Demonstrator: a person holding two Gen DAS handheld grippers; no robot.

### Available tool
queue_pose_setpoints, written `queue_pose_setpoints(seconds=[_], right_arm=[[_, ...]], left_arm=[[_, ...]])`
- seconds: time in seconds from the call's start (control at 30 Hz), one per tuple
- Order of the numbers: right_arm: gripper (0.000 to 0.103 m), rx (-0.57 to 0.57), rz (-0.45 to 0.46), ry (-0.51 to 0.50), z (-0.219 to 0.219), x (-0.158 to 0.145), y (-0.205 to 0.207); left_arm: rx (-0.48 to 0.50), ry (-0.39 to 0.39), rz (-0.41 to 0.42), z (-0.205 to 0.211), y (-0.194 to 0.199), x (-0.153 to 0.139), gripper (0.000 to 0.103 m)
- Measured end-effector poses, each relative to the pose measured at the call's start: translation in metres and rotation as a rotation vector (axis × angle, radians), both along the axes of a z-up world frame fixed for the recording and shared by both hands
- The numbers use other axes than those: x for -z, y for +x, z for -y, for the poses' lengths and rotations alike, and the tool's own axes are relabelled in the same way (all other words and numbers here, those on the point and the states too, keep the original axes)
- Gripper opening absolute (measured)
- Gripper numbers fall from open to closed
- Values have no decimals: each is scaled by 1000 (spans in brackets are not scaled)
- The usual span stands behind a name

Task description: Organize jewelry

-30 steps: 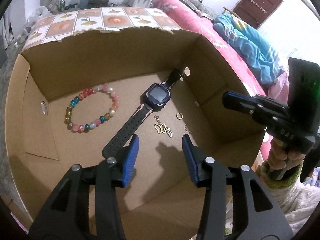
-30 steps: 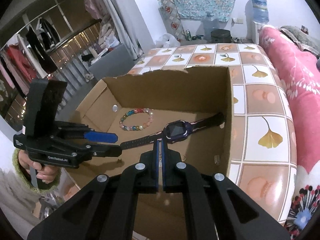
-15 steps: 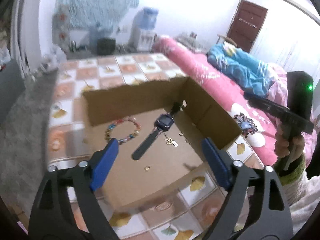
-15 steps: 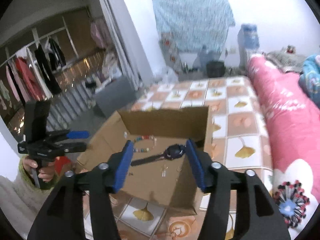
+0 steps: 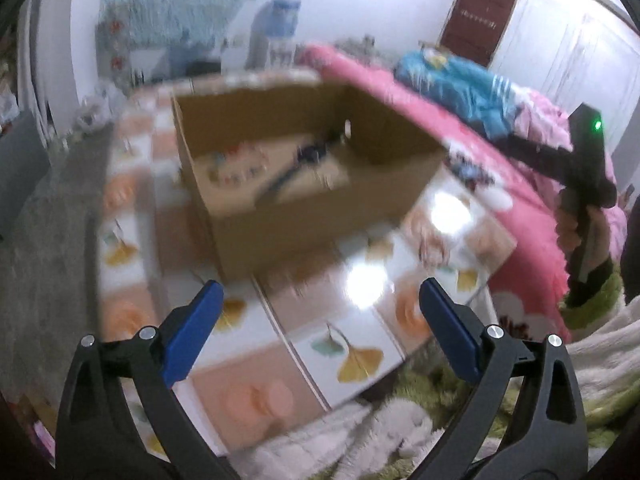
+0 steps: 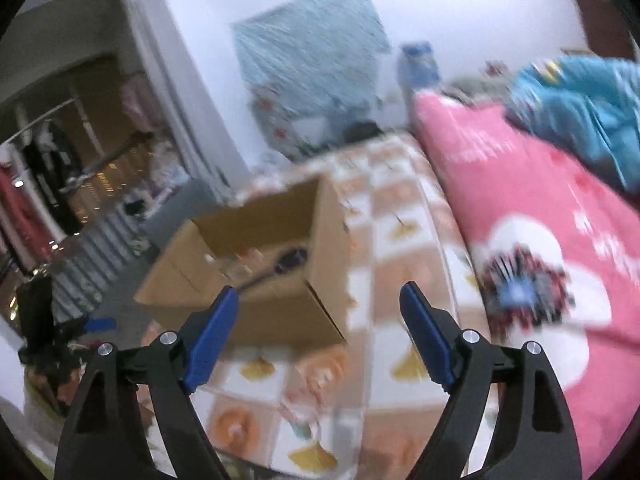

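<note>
Cardboard box [image 5: 320, 184] is now sitting far off on the tiled mat [image 5: 352, 352], jewelry lying blurred inside. Both the left gripper [image 5: 316, 328] and right gripper [image 6: 316, 336] are pulling back, spread wide and empty, suggesting sorting is finishing.

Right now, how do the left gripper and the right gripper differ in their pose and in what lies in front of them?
The left gripper faces the cardboard box straight ahead; the right gripper has the box toward its left finger. Below the left gripper lies the leaf-patterned tiled mat; beside the right gripper's right finger spreads the pink bedding. Both are open, empty and short of the box.
</note>
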State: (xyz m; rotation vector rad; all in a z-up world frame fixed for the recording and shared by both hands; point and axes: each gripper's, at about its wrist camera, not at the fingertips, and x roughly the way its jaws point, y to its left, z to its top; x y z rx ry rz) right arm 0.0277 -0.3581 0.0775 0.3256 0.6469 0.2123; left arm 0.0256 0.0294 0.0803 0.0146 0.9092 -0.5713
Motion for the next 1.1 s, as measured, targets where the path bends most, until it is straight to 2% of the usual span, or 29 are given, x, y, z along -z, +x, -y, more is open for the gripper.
queue_pose_setpoints(seconds=[0.13, 0.2, 0.4, 0.53, 0.67, 0.83, 1.1], right_arm=[[81, 61, -122, -52, -1, 32, 0], [81, 85, -188, -121, -9, 47, 5], [83, 89, -260, -315, -39, 73, 7], [83, 106, -294, -392, -49, 86, 13], [83, 70, -305, -432, -64, 97, 22], [83, 30, -317, -578, -92, 114, 22], [83, -126, -291, -495, -131, 114, 13]], left_arm=[[-23, 52, -117, 20, 8, 49, 95], [-34, 82, -158, 27, 11, 65, 95], [-130, 143, -178, 34, 22, 89, 95], [-155, 197, -143, 44, 20, 95, 95], [-160, 290, -96, 58, 18, 100, 95], [-163, 279, -67, 63, 13, 101, 95], [-169, 271, -46, 67, 6, 103, 95]])
